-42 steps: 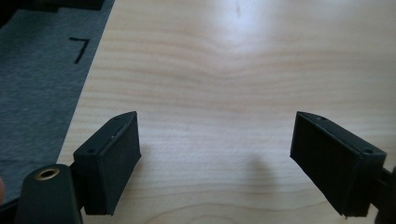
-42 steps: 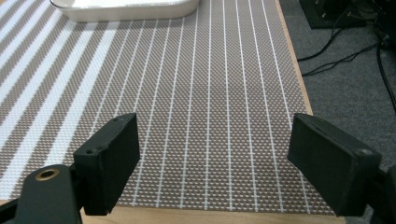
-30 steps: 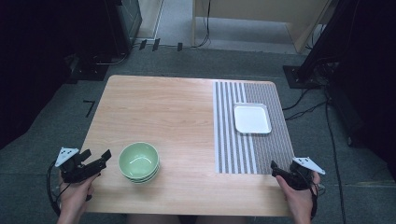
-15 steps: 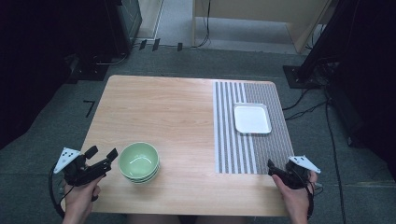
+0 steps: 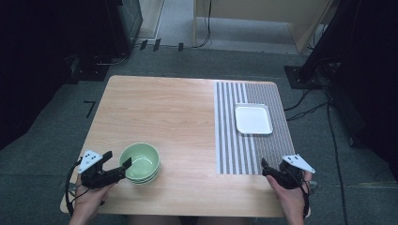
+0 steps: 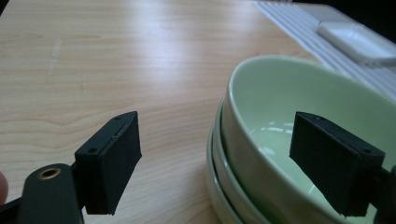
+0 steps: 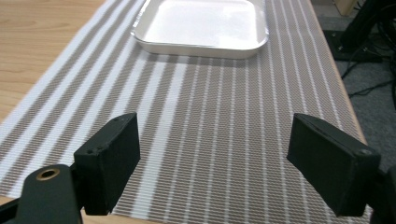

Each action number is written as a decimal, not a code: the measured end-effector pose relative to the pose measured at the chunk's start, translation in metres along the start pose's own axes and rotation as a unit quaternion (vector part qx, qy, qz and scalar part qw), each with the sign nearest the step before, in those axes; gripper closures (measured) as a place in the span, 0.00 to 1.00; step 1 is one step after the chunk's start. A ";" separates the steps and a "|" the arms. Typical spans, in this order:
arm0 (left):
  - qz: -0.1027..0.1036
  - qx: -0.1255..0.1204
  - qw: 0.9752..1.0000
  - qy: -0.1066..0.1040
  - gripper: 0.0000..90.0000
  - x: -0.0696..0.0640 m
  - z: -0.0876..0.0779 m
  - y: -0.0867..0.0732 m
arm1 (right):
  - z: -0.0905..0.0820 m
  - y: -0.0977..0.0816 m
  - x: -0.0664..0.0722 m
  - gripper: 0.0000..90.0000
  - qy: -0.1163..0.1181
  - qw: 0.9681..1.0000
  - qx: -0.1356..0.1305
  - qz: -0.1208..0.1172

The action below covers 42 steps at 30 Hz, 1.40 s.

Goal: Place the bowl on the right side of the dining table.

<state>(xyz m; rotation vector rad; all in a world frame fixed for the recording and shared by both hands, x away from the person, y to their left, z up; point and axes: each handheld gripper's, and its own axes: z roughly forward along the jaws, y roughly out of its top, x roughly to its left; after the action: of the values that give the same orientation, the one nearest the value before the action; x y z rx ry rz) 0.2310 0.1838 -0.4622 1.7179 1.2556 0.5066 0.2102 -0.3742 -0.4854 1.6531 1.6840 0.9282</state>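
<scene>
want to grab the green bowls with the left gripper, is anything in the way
Nothing visible is. The left gripper is open with its jaws straddling the near wall of the top green bowl in the stack; bare wooden table surrounds it.

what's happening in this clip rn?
A person at a wooden table holds a gripper in each hand. The left gripper, jaws open, is at the rim of the stacked green bowls, one jaw over the inside and one outside, not pressing. The right gripper, also open, hovers at the near edge of the striped mat, facing the empty white tray.
</scene>
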 end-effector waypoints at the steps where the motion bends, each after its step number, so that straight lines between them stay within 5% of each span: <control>1: 0.006 0.007 1.000 0.001 0.19 0.000 0.002 -0.002 | 0.000 0.002 0.005 0.19 0.010 1.000 -0.003 0.003; 3: 0.008 0.012 1.000 0.005 0.27 0.000 0.004 -0.005 | 0.000 0.004 0.010 0.20 0.020 1.000 -0.004 0.006; 9: 0.006 0.025 1.000 -0.007 0.30 -0.001 0.011 -0.008 | -0.002 0.014 0.029 0.20 0.042 0.999 -0.014 -0.006; 16: 0.012 0.030 0.999 -0.011 0.50 -0.008 0.015 -0.009 | -0.004 0.024 0.052 0.26 0.050 0.998 -0.023 -0.033; 23: 0.042 0.021 0.999 0.025 0.68 -0.018 0.012 -0.009 | -0.006 0.040 0.080 0.30 0.085 0.995 -0.035 -0.043; 30: 0.038 0.005 0.999 0.031 0.84 -0.016 0.009 -0.005 | -0.001 0.050 0.110 0.37 0.111 0.991 -0.048 -0.058; 42: 0.045 0.007 0.998 0.049 0.88 -0.019 0.009 -0.002 | 0.005 0.060 0.144 0.45 0.137 0.986 -0.063 -0.074</control>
<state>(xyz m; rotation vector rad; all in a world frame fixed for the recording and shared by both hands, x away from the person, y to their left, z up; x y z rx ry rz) 0.2296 0.1623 -0.4648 1.7868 1.2567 0.6430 0.2421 -0.2317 -0.4316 1.3450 1.8579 1.2047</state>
